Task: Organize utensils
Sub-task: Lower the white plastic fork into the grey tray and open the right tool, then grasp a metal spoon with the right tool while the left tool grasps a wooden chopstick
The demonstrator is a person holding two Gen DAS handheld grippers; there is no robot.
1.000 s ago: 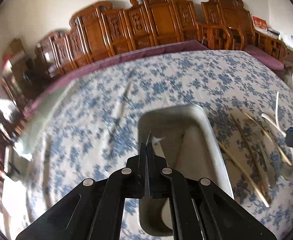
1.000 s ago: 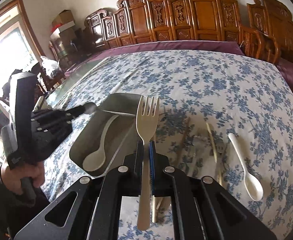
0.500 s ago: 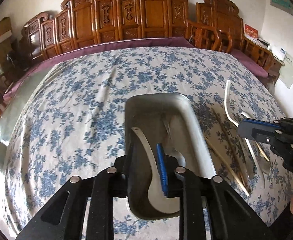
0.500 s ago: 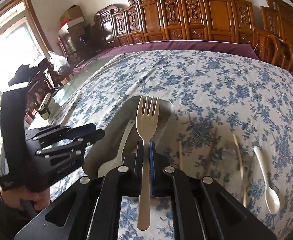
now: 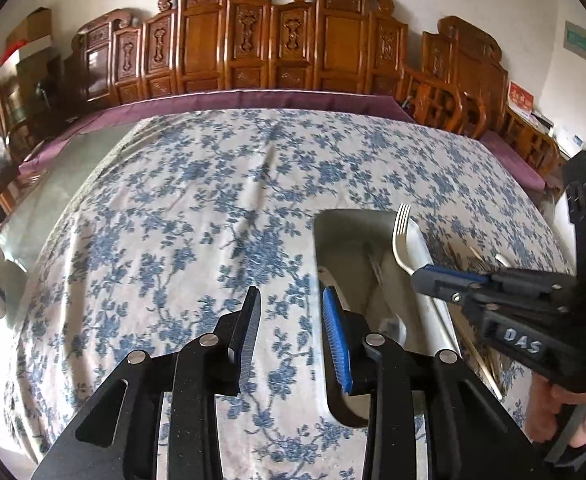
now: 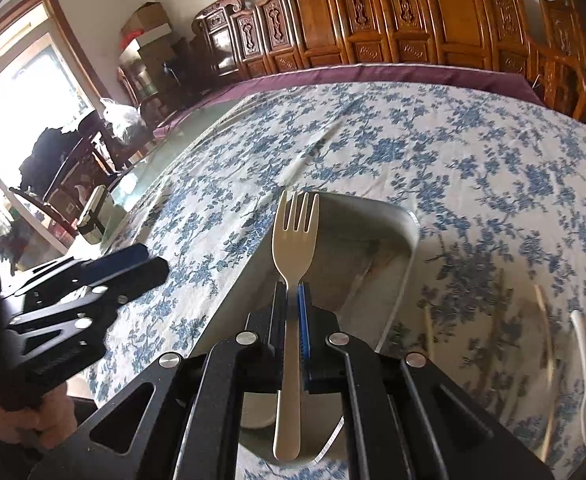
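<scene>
My right gripper [image 6: 292, 300] is shut on the handle of a beige fork [image 6: 295, 240], tines pointing ahead, and holds it above the metal tray [image 6: 409, 232]. In the left wrist view the fork [image 5: 403, 240] and right gripper [image 5: 433, 280] hang over the tray's [image 5: 325, 240] right side. A white spoon [image 6: 255, 416] lies inside the tray, mostly hidden. My left gripper [image 5: 291, 320] is over the bare tablecloth just left of the tray, its jaws opening with nothing between them.
Another white spoon [image 6: 585, 364] and blurred chopsticks [image 6: 541, 320] lie on the blue-flowered cloth right of the tray. Carved wooden chairs [image 5: 277, 40] line the far edge. A small upright object [image 6: 93, 220] stands on the glass at the table's left edge.
My left gripper opened, left the white spoon in the tray and slid off to the tray's left. My right gripper carried the fork leftward from beside the tray to over it.
</scene>
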